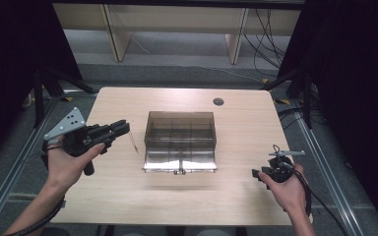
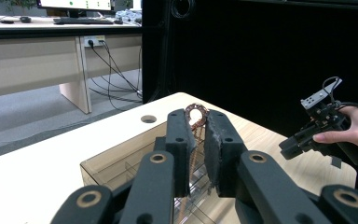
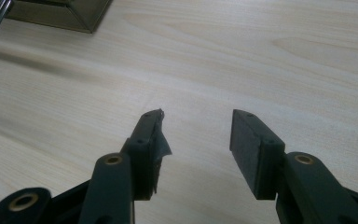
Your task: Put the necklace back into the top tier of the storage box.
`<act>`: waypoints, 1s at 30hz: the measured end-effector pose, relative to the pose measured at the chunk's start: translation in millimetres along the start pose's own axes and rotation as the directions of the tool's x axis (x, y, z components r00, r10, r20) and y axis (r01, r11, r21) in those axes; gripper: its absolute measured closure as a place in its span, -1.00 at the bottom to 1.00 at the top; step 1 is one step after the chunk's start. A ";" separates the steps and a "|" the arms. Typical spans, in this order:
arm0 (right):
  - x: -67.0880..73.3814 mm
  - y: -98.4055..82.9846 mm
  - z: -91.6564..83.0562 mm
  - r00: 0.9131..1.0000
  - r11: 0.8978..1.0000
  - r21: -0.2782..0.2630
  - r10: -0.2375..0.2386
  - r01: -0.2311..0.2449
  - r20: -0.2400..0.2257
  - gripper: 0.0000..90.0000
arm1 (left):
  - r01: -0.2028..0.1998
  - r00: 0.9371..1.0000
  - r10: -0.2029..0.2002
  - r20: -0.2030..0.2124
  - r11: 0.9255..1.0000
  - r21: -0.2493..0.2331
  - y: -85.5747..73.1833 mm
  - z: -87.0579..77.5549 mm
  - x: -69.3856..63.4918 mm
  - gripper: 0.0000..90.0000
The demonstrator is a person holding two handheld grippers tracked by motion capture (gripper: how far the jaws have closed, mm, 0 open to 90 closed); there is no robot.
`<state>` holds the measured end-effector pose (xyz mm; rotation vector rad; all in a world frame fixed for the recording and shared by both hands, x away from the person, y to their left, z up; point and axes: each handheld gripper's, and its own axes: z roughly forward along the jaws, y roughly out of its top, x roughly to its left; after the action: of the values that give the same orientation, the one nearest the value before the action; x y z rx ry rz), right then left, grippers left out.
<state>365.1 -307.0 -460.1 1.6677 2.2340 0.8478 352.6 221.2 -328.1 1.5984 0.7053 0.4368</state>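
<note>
Chain (image 2: 196,122) pinched in left gripper (image 2: 196,140), hung vertical | box (image 1: 179,142) just right of it | right gripper (image 3: 196,140) gaped empty, far side.

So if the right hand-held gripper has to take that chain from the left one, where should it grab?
Probably the hanging length of the chain, below the left hand-held gripper, coming in from the box side. Its ring end is pinched between the shut jaws, leaving little free there, while the thin strand dangles clear above the table. The right hand-held gripper is already open.
</note>
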 end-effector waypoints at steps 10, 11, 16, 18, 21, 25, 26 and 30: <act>-0.1 -0.1 -0.1 1.000 1.000 0.000 0.000 0.000 0.001 0.21 | -0.003 1.000 0.003 0.013 1.000 0.002 1.5 5.9 -2.3 0.77; -0.1 -0.1 -0.1 1.000 1.000 0.000 -0.001 0.001 0.003 0.21 | -0.005 1.000 0.005 0.014 1.000 0.001 1.9 6.7 -2.7 0.77; -0.5 -0.3 0.2 1.000 1.000 -0.003 -0.002 0.002 -0.002 0.21 | -0.003 1.000 0.003 0.018 1.000 0.003 2.2 9.3 -4.0 0.77; -2.2 -0.5 1.3 1.000 0.999 -0.029 -0.014 0.013 -0.018 0.21 | -0.002 1.000 0.002 0.021 1.000 0.000 2.0 10.5 -4.4 0.77; -2.0 -0.5 1.3 1.000 0.999 -0.029 -0.014 0.013 -0.021 0.21 | 0.009 1.000 -0.009 0.016 1.000 0.007 2.0 11.6 -5.1 0.77; -1.9 -0.7 1.8 1.000 0.999 -0.032 -0.016 0.015 -0.014 0.21 | -0.011 1.000 0.011 0.026 1.000 0.003 2.5 14.5 -4.6 0.77; -1.8 -0.9 2.4 1.000 0.999 -0.037 -0.018 0.017 -0.008 0.21 | -0.014 1.000 0.014 0.028 1.000 0.003 2.6 15.1 -4.7 0.77; -1.0 -0.7 2.1 0.999 0.999 -0.042 -0.005 0.004 -0.032 0.21 | -0.015 0.999 0.015 0.031 1.000 0.004 2.8 17.2 -5.6 0.77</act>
<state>365.9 -307.4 -462.4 1.6412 2.2242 0.9203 360.2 204.5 -327.4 1.6120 0.6712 0.4209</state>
